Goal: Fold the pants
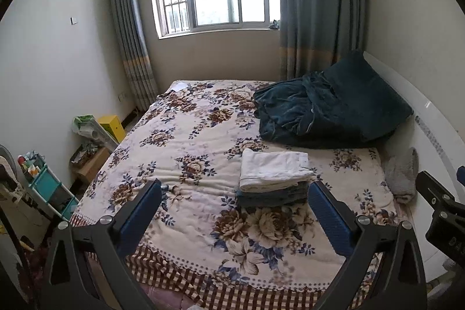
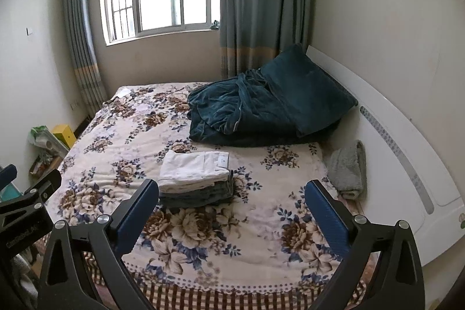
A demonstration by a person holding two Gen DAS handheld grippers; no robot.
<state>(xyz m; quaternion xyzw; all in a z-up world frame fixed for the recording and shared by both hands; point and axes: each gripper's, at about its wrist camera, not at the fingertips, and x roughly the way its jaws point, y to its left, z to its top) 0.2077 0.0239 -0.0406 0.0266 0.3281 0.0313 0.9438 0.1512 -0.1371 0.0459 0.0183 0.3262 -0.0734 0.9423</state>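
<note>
**Q:** Bedroom with a window and blue-grey curtains: what lay on the bed [image 1: 180, 135], and where?

**A:** A floral quilt covered it. Near the middle, toward the headboard side, sat a folded stack: white pants [image 1: 273, 169] on top of grey folded garments [image 1: 271, 196]. Beyond it, at the far headboard corner, lay a dark teal blanket [image 1: 305, 112] against a teal pillow [image 1: 369, 95]. A grey towel [image 1: 402, 175] was tucked at the edge beside the white headboard [image 2: 401, 153].

**Q:** How did the grippers stand?

**A:** The left gripper [image 1: 235, 211] and the right gripper [image 2: 232, 208] both had their jaws spread wide, holding nothing, raised above the near edge of the bed and well apart from the stack. No unfolded pants were visible in either view.

**Q:** What could have gone wrong from there?

**A:** Judged from these views, the stack looked finished, so the risk was disturbance. A low pass of either open finger [image 2: 139, 208] could have caught the top pants and slid them off the grey layers; the soft quilt offered an uneven base. The grippers, close together, could also have knocked each other.
</note>
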